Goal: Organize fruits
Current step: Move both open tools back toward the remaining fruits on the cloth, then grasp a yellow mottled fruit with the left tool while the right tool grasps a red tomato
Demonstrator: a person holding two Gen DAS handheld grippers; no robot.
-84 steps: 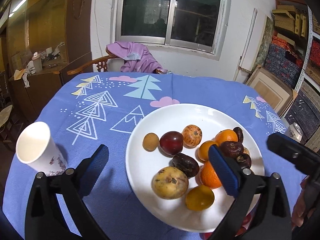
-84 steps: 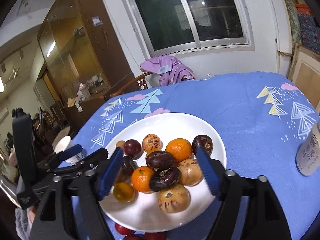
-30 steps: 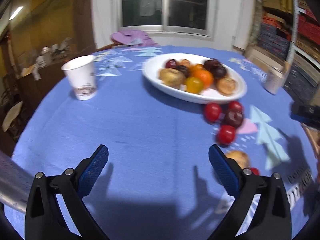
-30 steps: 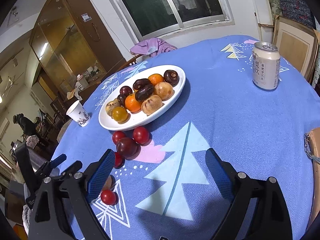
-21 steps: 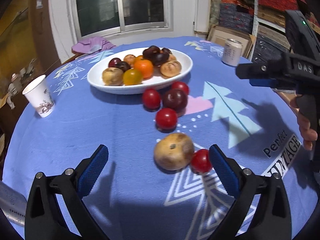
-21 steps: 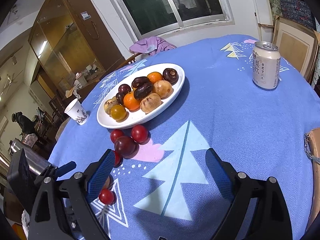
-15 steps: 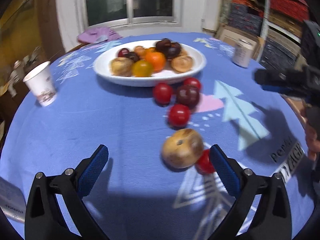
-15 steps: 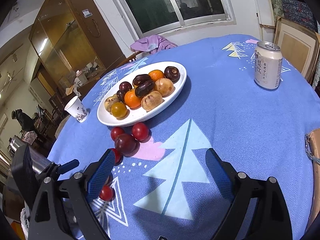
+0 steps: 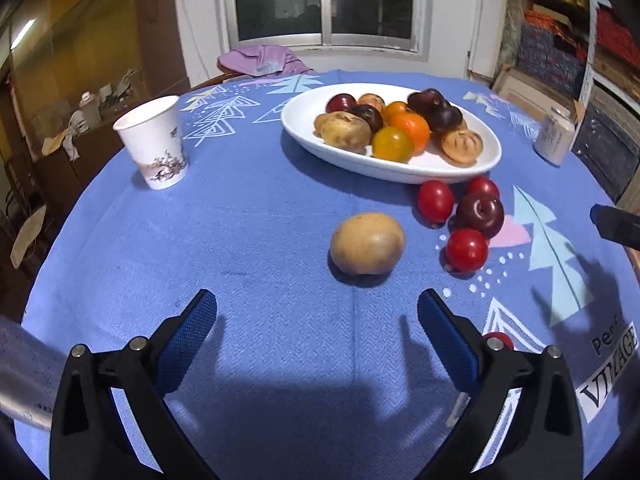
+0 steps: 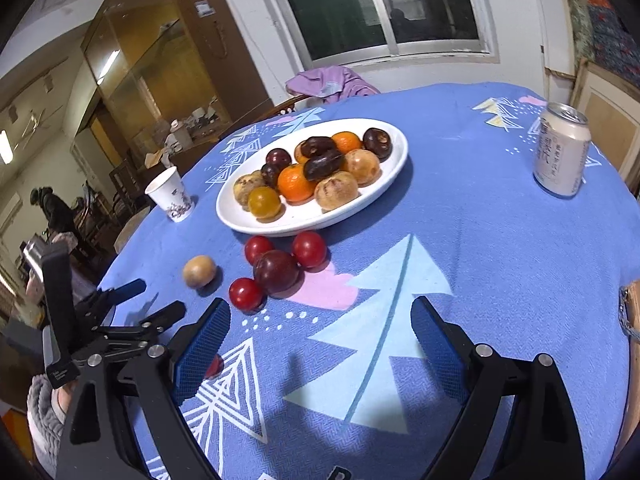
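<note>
A white oval plate (image 9: 304, 128) (image 10: 384, 184) holds several fruits: oranges, dark plums, brown fruits. Loose on the blue tablecloth lie a tan round fruit (image 9: 367, 243) (image 10: 199, 271), a dark plum (image 9: 479, 214) (image 10: 276, 271) and three red fruits around it, such as one in the left wrist view (image 9: 466, 249). Another small red fruit (image 9: 498, 339) (image 10: 213, 365) lies half hidden behind a finger. My left gripper (image 9: 316, 332) is open and empty, just short of the tan fruit; it also shows in the right wrist view (image 10: 154, 300). My right gripper (image 10: 320, 340) is open and empty.
A paper cup (image 9: 154, 148) (image 10: 172, 195) stands left of the plate. A drink can (image 9: 555, 135) (image 10: 561, 150) stands at the right. A chair with purple cloth (image 9: 262, 60) is behind the table. The table edge curves close on the left.
Both grippers have pulled back from over the plate toward the near side of the table. The left view swung about, and the tan fruit now lies ahead between its open fingers.
</note>
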